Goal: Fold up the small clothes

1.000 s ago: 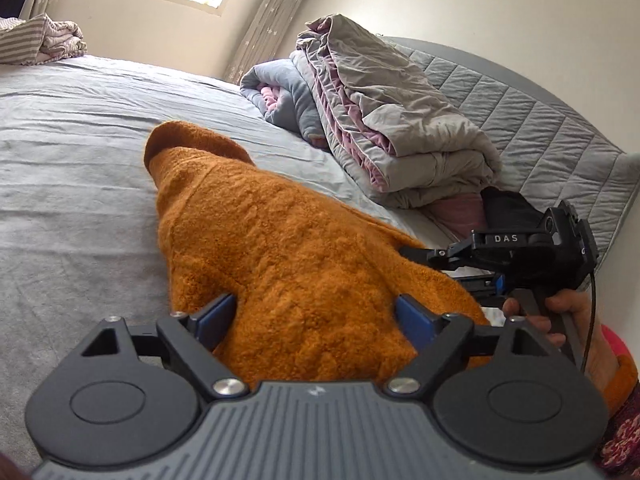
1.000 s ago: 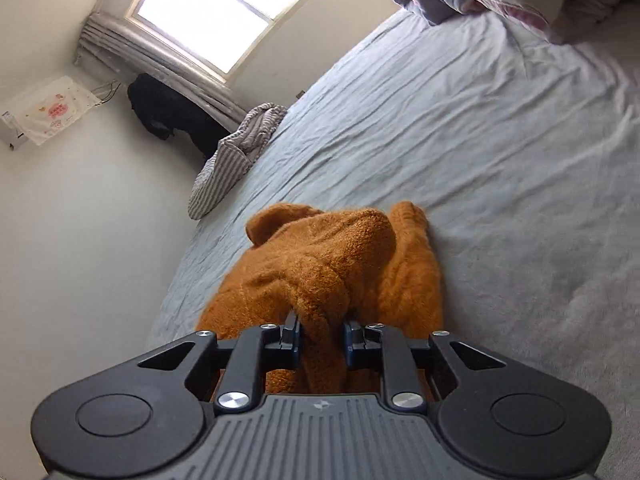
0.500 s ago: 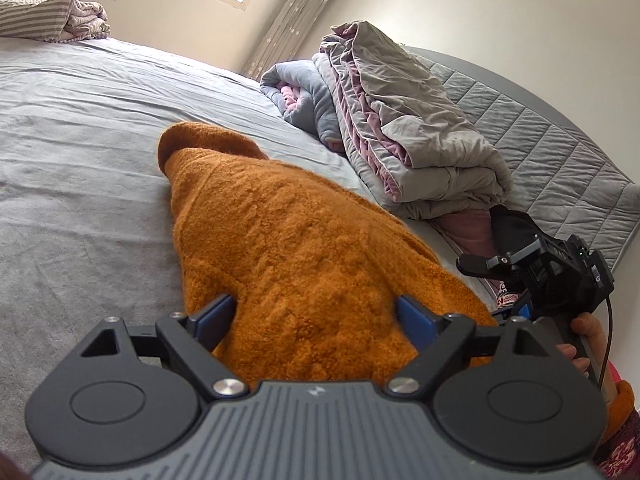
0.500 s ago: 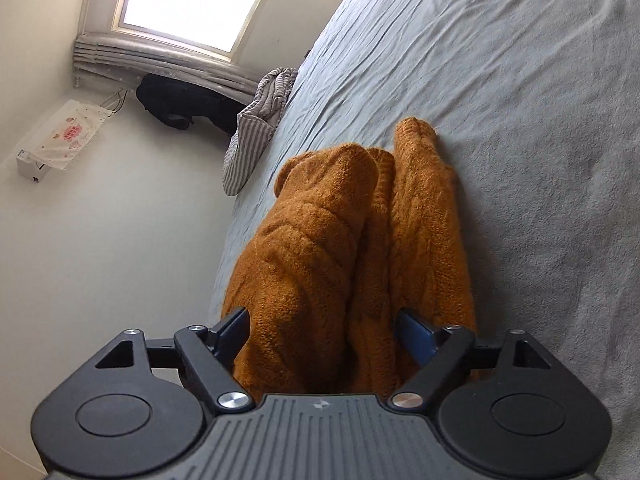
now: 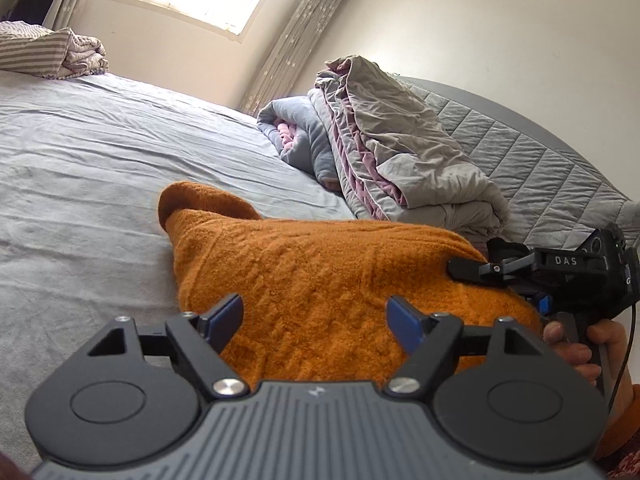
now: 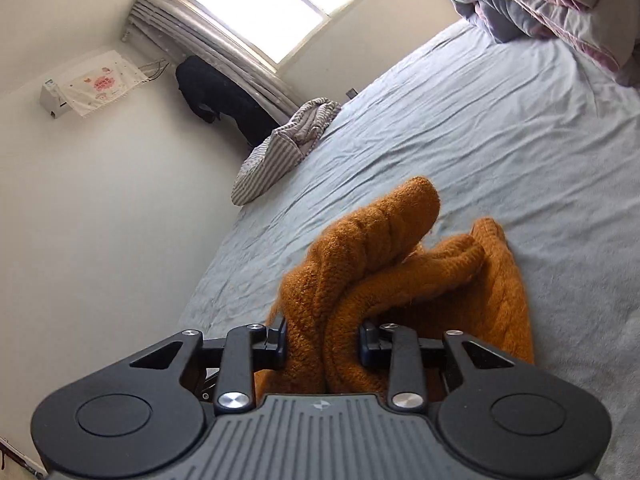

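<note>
One orange knit sweater [image 5: 320, 280] on the grey bed [image 5: 80, 168], mid-fold I'd say. Right gripper [image 6: 323, 340] jaws are closing on a bunched handful of it; left gripper [image 5: 314, 320] jaws are closing too, wide, straddling the hem without pinching. Next: carry that bunch across. Two bedding piles further off.

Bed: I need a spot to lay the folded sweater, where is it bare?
Bare grey sheet spreads between the orange sweater and the striped bundle by the window. It is crowded at the headboard, where folded quilts pile up.
</note>
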`<control>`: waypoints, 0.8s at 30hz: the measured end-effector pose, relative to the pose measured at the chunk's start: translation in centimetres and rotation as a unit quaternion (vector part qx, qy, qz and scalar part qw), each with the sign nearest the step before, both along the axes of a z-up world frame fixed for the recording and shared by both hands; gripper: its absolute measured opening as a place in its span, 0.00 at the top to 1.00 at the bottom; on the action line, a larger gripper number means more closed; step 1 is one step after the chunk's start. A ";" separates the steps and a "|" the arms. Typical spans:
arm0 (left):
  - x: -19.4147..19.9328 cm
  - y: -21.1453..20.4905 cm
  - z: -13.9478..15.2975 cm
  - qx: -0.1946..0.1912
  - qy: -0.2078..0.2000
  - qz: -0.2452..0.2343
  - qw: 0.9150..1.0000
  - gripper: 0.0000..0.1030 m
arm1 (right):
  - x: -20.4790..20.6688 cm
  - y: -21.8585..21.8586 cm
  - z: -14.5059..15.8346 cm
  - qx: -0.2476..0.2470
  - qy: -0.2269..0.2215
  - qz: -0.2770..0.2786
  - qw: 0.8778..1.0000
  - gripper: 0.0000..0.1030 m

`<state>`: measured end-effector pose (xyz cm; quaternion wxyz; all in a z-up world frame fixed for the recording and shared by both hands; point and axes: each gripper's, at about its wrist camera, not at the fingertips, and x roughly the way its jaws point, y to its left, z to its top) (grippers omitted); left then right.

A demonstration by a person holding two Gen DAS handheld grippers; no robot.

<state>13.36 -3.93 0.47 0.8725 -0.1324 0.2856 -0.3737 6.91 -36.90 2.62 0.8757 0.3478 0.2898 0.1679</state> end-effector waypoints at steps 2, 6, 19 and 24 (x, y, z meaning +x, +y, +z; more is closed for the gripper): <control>0.0 -1.7 -1.0 0.025 0.012 -0.022 0.999 0.26 | -0.4 -1.6 -1.8 0.012 0.015 -0.016 1.000 0.68; -2.0 -5.0 -3.9 0.090 -0.029 -0.041 0.995 0.24 | -0.8 -2.7 -9.1 0.010 0.088 -0.065 0.994 0.67; -1.6 -3.6 0.3 0.083 -0.069 0.001 0.994 0.27 | -3.1 2.1 -0.1 -0.217 -0.050 -0.110 0.969 0.35; -2.8 -6.3 -2.2 0.142 -0.073 -0.025 0.987 0.25 | -0.8 5.1 -3.2 -0.275 -0.027 -0.070 0.959 0.41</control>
